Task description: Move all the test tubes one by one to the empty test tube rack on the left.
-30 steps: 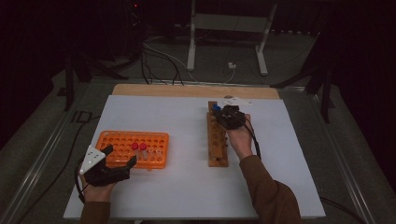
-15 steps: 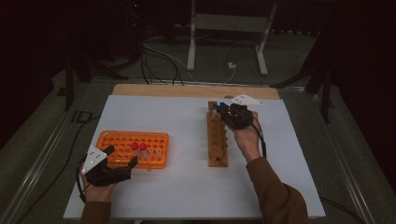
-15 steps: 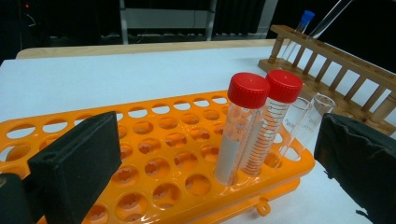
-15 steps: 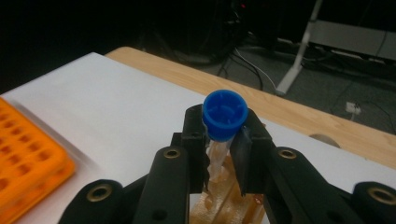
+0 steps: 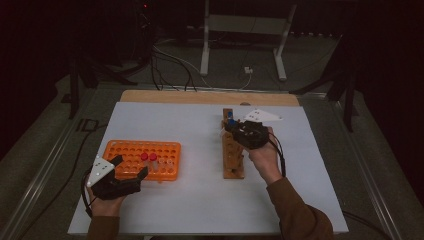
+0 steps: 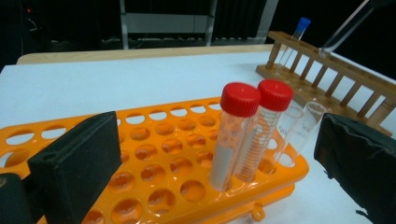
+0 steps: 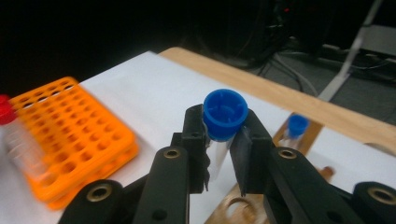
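Tongs on the right (image 7: 223, 154) are seen closed on a blue-capped tube (image 7: 225, 115), the 2 jaws pinching it just under the cap, as shown in the right gripper view. In the high view the same tongs (image 5: 231, 127) are held above the far half of the wooden rack (image 5: 233, 159), which lies lengthwise on the white desk (image 5: 200, 200). The tube is carried clear of the rack's holes, its clear body slanting down between the jaws. A 2nd blue-capped tube (image 7: 296, 126) is seen standing in the rack beyond it, near the far end.

Tongs on the left (image 5: 131, 169) are held low at the near left of the desk, just beside the near edge of the orange rack (image 5: 125, 152). In the left gripper view the jaws stand wide apart with nothing gripped between them; the orange rack (image 6: 154, 154) lies between and beyond them. 2 red-capped tubes (image 6: 247, 130) stand upright side by side in that rack, touching or nearly so, and 2 open clear tubes (image 6: 303, 126) stand just beside them toward the rack's corner. The wooden rack (image 6: 336, 79) is seen well apart from the orange one, farther back on the desk.
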`<state>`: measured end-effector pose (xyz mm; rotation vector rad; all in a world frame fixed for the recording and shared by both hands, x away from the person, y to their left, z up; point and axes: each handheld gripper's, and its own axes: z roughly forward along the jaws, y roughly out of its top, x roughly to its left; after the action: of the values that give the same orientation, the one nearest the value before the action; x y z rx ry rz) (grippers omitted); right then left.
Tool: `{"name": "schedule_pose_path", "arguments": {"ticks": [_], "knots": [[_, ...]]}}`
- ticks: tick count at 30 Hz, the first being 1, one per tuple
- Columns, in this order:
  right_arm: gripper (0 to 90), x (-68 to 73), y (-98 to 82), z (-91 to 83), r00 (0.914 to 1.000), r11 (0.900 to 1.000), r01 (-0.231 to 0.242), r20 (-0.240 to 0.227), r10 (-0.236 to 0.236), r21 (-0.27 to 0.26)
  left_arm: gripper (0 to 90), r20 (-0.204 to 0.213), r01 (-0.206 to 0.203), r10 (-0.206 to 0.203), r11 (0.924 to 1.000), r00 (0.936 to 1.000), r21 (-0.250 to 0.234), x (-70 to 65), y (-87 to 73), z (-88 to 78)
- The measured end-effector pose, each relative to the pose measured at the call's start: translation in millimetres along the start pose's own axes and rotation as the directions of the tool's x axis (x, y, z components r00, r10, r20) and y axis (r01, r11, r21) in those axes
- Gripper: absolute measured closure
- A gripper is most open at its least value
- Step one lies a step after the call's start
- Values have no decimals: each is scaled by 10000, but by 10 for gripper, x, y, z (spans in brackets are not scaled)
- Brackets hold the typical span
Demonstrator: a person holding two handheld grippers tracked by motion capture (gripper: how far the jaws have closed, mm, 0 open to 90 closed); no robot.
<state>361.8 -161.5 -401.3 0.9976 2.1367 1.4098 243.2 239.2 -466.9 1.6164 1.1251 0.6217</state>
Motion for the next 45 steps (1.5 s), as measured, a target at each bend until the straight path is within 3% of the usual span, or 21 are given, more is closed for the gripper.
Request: {"name": "schedule_pose_path", "arguments": {"ticks": [8, 12, 15, 19, 27, 33, 38, 41, 43, 45], "knots": [[773, 162, -92, -14, 9972, 9981, 372, -667, -339, 486, 12, 86, -144, 147, 9996, 9999, -241, -124, 163, -23], [772, 259, -100, -51, 9936, 9962, 629, -979, -568, 602, 11, 368, -277, 293, 9987, 9989, -424, -242, 276, -9], [771, 333, -100, -68, 9896, 9939, 849, -1220, -759, 701, 12, 608, -529, 558, 9974, 9966, -487, -362, 357, 24], [771, 426, -100, -75, 9836, 9910, 1073, -1538, -941, 797, 34, 613, -975, 1017, 9928, 9929, -694, -536, 432, 95], [770, 630, -136, -47, 9701, 9856, 1364, -2152, -1124, 1003, 58, 1376, -1499, 1550, 9876, 9783, -466, -854, 482, 296], [770, 748, -145, -22, 9608, 9834, 1479, -2512, -1175, 1056, 81, 1864, -1888, 1821, 9818, 9655, 188, -1045, 401, 496], [769, 797, -140, -23, 9551, 9832, 1470, -2740, -1126, 1084, 185, 2234, -1980, 1795, 9782, 9581, 630, -1117, 318, 609], [769, 809, -139, -25, 9513, 9840, 1399, -2906, -1027, 1102, 327, 2437, -2212, 1968, 9722, 9497, 769, -1165, 283, 656], [769, 816, -139, -23, 9481, 9836, 1398, -3019, -999, 1136, 446, 2626, -2452, 2151, 9656, 9406, 872, -1193, 274, 681], [769, 820, -140, -18, 9461, 9834, 1391, -3090, -973, 1164, 545, 2777, -2536, 2221, 9637, 9347, 829, -1216, 269, 694]]}}
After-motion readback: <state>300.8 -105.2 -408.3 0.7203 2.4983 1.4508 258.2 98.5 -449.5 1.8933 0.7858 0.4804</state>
